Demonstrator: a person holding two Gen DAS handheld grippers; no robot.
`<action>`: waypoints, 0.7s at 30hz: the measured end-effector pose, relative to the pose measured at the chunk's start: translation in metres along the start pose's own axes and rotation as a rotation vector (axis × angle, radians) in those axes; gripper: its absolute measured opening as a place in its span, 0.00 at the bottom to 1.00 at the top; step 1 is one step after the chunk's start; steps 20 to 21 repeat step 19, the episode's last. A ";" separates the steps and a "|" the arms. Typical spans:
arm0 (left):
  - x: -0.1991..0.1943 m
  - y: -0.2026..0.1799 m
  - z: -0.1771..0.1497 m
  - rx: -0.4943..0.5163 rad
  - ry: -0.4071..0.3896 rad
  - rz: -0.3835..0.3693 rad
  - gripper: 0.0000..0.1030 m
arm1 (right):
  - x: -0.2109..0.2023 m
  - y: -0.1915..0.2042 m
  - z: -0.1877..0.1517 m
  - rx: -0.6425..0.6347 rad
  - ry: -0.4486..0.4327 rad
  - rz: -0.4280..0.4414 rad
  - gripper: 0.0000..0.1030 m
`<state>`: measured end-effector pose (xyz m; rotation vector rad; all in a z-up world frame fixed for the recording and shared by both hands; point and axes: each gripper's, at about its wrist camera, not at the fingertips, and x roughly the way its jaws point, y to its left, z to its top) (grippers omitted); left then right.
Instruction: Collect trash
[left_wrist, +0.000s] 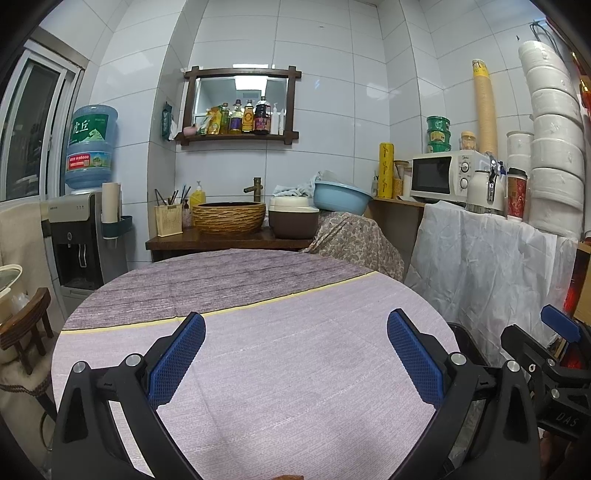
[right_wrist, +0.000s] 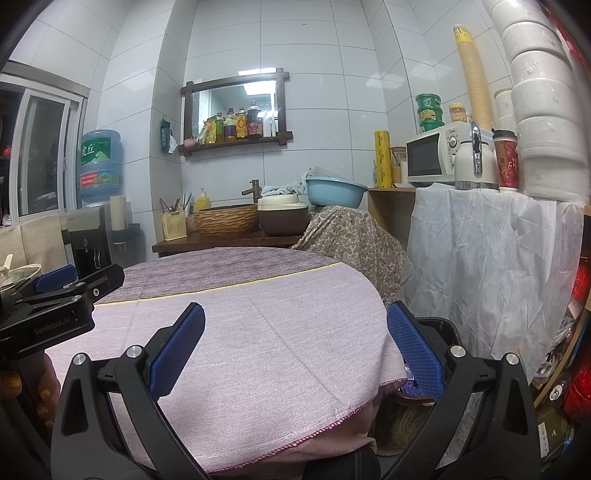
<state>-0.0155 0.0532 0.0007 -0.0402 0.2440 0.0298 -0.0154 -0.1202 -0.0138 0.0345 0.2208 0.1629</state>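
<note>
Both the left gripper (left_wrist: 295, 354) and the right gripper (right_wrist: 295, 350) are held spread wide and empty above the round cloth-covered table (left_wrist: 280, 295), on which no trash is seen, fitting either a cleared surface or a search elsewhere.

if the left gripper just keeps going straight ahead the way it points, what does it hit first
Probably nothing soon: the open left gripper points over the bare tablecloth. Beyond the table's far edge, the woven basin seems first in line, though depth is unclear.

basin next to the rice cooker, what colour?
Light blue. The basin shows best in the right wrist view, perched on a floral cloth.
</note>
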 end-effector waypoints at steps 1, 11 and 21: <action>0.000 0.001 -0.001 0.001 0.001 -0.001 0.95 | 0.000 0.000 0.000 0.000 0.000 0.000 0.95; 0.001 0.004 -0.008 0.003 0.008 -0.007 0.95 | 0.001 -0.001 -0.001 0.003 0.002 0.000 0.95; 0.001 0.005 -0.007 0.007 0.017 -0.013 0.95 | 0.003 -0.001 -0.004 0.017 0.009 -0.003 0.95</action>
